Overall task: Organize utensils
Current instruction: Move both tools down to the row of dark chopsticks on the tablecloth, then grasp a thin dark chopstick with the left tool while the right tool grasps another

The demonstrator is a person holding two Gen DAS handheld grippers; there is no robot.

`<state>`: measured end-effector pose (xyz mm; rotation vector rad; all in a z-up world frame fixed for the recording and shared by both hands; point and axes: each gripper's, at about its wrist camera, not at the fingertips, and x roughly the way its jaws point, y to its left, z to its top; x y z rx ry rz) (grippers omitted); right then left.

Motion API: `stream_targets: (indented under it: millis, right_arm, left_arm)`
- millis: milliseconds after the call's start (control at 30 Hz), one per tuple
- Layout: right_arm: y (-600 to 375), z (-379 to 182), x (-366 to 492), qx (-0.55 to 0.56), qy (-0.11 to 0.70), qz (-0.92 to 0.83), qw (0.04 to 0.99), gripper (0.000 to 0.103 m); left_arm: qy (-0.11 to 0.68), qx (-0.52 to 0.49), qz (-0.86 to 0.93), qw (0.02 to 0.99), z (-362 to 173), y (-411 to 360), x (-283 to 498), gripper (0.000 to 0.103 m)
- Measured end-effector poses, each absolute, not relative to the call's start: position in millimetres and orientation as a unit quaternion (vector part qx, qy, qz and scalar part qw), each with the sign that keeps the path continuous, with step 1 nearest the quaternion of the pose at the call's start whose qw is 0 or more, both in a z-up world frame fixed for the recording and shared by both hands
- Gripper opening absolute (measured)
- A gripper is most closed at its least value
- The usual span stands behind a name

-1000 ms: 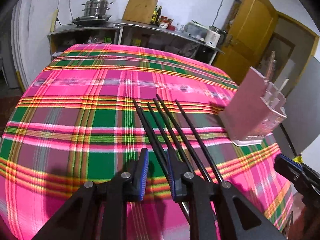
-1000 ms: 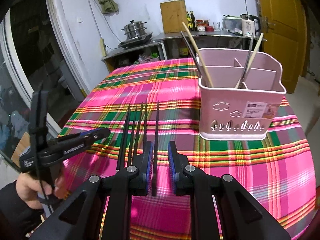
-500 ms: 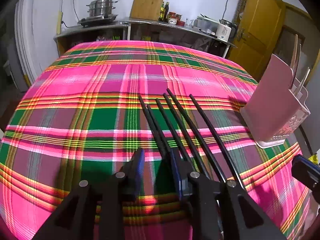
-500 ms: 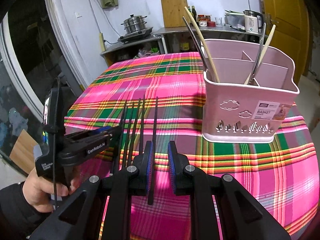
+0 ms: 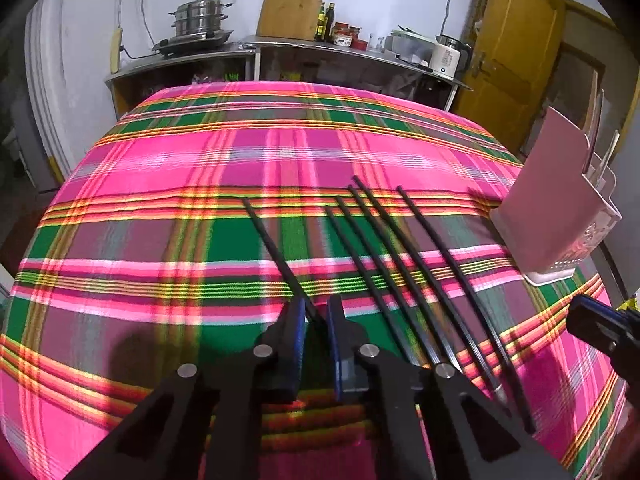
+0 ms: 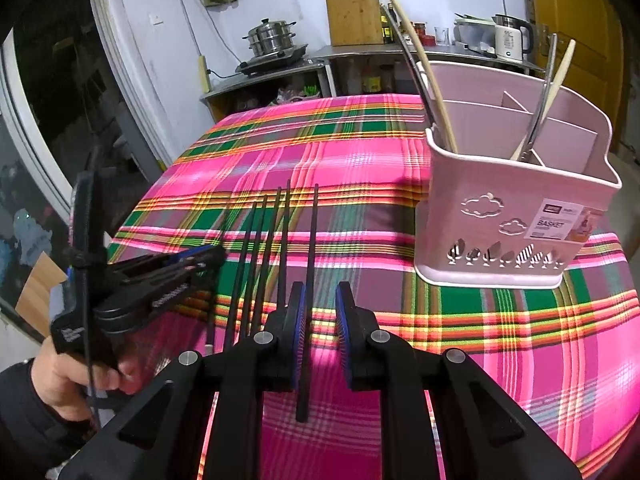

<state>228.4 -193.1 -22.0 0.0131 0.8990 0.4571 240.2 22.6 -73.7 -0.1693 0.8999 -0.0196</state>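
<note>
The pink plastic utensil basket (image 5: 552,208) is cut off by the left view's right edge; the black chopsticks' (image 5: 420,280) near ends hide behind the left claw (image 5: 316,320)

A woven plaid cloth (image 5: 200,208) covers the tabletop. The chopsticks (image 5: 404,264) look smooth, slightly glossy black. The basket (image 6: 500,216) is matt pink plastic; the pot (image 6: 270,36) at 11 o'clock is shiny metal.

Plaid-cloth table (image 5: 160,168) w/ black chopsticks (image 5: 404,276), pink basket (image 6: 516,216)
</note>
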Motion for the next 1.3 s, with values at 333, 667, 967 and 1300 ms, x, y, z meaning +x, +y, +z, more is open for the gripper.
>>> stream_targets:
  millis: [333,667,967,1300]
  right_arm:
    - [-166,-40,254,-0.02,0.444,0.229,0.866,0.015]
    - [-145,-55,295,-0.042,0.457,0.223,0.86,0.015]
    - [-134,-71,318,-0.059,0.469,0.22,0.853,0.015]
    - [-127,-72,325,-0.063,0.474,0.213,0.852,0.007]
  left_arm:
    - [0.445,-0.102,-0.026,0.889,-72,63,222,0.011]
    - [0.443,-0.164,-0.002,0.881,-74,80,242,0.011]
    - [0.434,-0.158,0.021,0.887,-77,77,259,0.012]
    - [0.44,-0.115,0.031,0.89,-76,68,268,0.009]
